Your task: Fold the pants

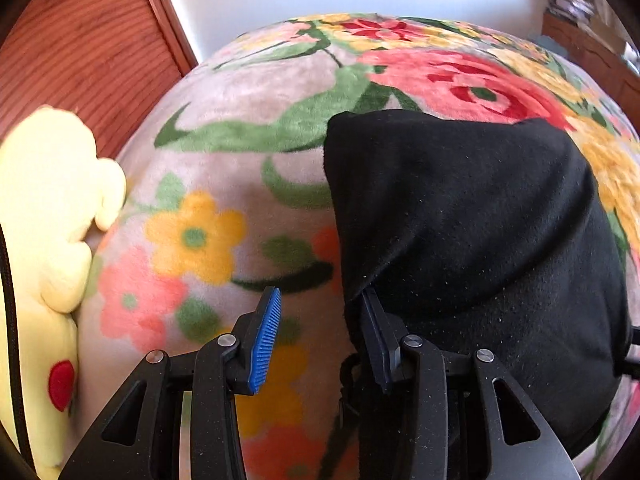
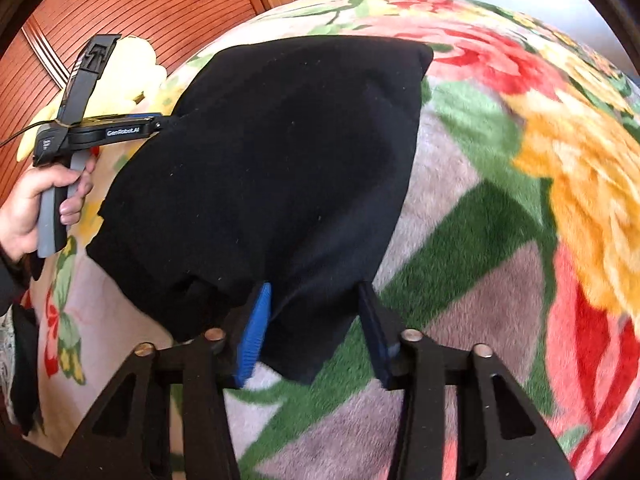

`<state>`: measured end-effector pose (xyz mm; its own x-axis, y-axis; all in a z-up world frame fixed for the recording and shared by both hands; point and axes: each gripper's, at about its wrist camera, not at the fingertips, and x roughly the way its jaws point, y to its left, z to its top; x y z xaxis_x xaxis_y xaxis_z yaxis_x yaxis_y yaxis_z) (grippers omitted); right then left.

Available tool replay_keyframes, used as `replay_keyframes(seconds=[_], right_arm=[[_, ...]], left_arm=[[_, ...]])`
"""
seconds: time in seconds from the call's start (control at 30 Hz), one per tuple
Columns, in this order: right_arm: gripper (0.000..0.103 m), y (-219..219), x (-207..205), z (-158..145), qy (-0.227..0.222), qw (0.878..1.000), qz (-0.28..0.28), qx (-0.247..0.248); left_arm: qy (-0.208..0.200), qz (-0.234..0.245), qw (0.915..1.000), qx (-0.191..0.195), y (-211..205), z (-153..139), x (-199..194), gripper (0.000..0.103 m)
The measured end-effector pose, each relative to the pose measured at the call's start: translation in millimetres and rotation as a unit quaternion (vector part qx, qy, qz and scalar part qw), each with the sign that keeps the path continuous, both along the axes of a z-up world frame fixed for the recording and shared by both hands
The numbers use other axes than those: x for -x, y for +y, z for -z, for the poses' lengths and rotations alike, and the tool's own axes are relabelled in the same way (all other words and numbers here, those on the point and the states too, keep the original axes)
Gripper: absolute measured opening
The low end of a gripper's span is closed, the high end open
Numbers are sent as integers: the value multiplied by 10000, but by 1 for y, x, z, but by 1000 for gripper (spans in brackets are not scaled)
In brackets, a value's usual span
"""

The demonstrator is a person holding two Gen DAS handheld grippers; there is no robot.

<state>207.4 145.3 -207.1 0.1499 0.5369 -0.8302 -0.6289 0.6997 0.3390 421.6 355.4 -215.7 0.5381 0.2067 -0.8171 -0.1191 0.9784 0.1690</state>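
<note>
The black pants (image 1: 460,220) lie bunched on the flowered blanket (image 1: 208,168). My left gripper (image 1: 320,294) stands open. Its blue pad (image 1: 264,336) is bare, blanket shows in the gap, and the pants' edge drapes over the right finger only. In the right wrist view the pants (image 2: 280,160) spread toward the top. A corner of them fills the gap of my right gripper (image 2: 314,286), touching both fingers, so it is shut on that corner. The left gripper (image 2: 158,124) meets the pants' left edge, held by a hand (image 2: 28,208).
A yellow plush toy (image 1: 48,200) lies at the blanket's left edge, also the yellow plush (image 2: 132,68) behind the left gripper. A slatted wooden door (image 1: 80,48) stands beyond it. A wooden shelf with clutter (image 1: 580,36) is at the far right.
</note>
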Motion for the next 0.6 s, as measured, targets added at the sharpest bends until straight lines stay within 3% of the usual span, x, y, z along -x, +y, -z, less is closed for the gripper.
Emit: replay_keyframes(seconds=[0.03,0.1,0.27,0.37,0.47,0.53,0.6], right_arm=[[17,-3,1,0,68,10000,-17,-48],[4,-4,5,-2,89,9999,-111,-24],[0,-34,14,-3,70,9999,-76,23],[0,-47,15,-11,-35,9998,-17,-196],[9,-38,15,-24,-299,9992,-48,-265],[25,-26,16,-28,-391,9987,-149,-275],[33,-11,17,-29,-464,9982,-247,-285]], left_arm=[[-5,0,10000,-16,0,0,1,43],[8,-27,10000,43,3,2,0,43],[-18,-55,9999,123,-1,1,8,43],[-154,-74,9990,405,0,-10,16,43],[-363,-53,9974,617,1,-20,27,43],[-498,2,9964,693,-1,-25,35,43],[-550,46,9958,736,-3,-27,41,43]])
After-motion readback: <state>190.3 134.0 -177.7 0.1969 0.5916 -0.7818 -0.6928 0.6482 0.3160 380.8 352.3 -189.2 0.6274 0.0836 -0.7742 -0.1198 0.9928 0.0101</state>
